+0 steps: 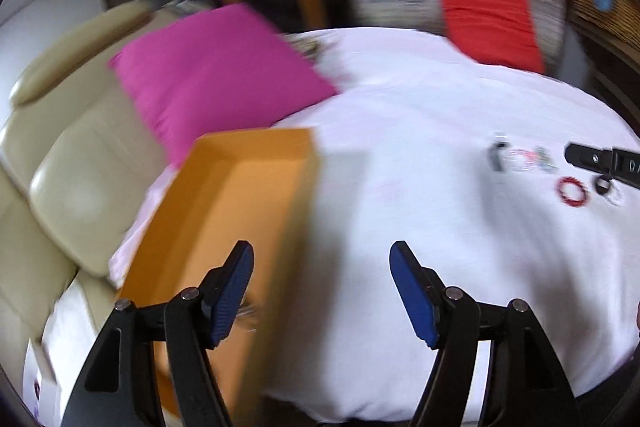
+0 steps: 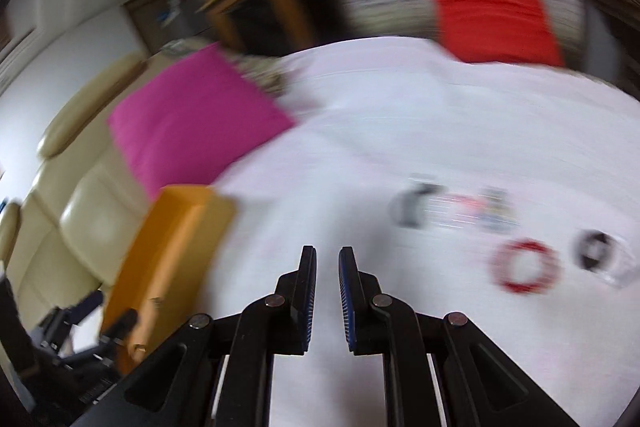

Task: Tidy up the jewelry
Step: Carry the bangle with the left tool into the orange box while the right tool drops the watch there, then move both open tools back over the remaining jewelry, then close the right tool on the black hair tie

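While both views blur, my left claw gapes wide, empty, above the orange box edge | right claw nearly closed, narrow gap, gripping nothing | red bracelet lies on the white bed, right of it, beside a dark ring | pink pillow far left.

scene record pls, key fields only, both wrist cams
surface: white sheet
box: orange, open, left side
left gripper: open, empty, by the box
right gripper: narrow gap, nothing between the fingers
jewelry: red ring-shaped piece, dark piece, blurred cluster, all on the sheet
cushions: pink, red
image: motion blur
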`<move>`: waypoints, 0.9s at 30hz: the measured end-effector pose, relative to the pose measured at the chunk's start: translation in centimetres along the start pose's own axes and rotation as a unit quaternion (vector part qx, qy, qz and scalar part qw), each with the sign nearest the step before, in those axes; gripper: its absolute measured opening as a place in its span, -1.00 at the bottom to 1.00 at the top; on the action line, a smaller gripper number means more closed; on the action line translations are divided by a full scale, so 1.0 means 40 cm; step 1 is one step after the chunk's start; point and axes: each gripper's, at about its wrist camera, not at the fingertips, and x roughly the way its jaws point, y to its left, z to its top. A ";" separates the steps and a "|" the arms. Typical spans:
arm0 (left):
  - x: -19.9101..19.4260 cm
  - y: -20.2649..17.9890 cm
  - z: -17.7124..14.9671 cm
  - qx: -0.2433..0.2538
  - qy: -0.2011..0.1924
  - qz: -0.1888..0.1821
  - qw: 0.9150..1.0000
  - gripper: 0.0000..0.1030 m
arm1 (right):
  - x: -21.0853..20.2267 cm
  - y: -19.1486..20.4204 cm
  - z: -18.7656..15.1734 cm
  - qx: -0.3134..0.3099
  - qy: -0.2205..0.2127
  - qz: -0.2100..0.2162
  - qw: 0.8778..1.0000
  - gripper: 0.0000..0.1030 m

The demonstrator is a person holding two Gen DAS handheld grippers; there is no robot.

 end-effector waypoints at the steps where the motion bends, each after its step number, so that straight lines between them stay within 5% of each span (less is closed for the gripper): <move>1: 0.003 -0.037 0.014 0.011 -0.001 -0.012 1.000 0.38 | -0.023 -0.067 -0.001 0.019 -0.005 -0.010 1.000 -0.73; 9: 0.053 -0.297 0.084 0.047 -0.013 -0.109 0.993 0.38 | -0.118 -0.398 -0.016 0.163 -0.029 -0.029 0.986 -0.73; 22: 0.227 -0.571 0.102 0.065 0.037 -0.240 0.968 0.38 | -0.042 -0.542 0.017 0.222 0.024 -0.011 0.975 -0.73; 27: 0.275 -0.606 0.119 0.072 0.058 -0.258 0.962 0.39 | 0.006 -0.558 0.039 0.239 0.033 -0.026 0.970 -0.73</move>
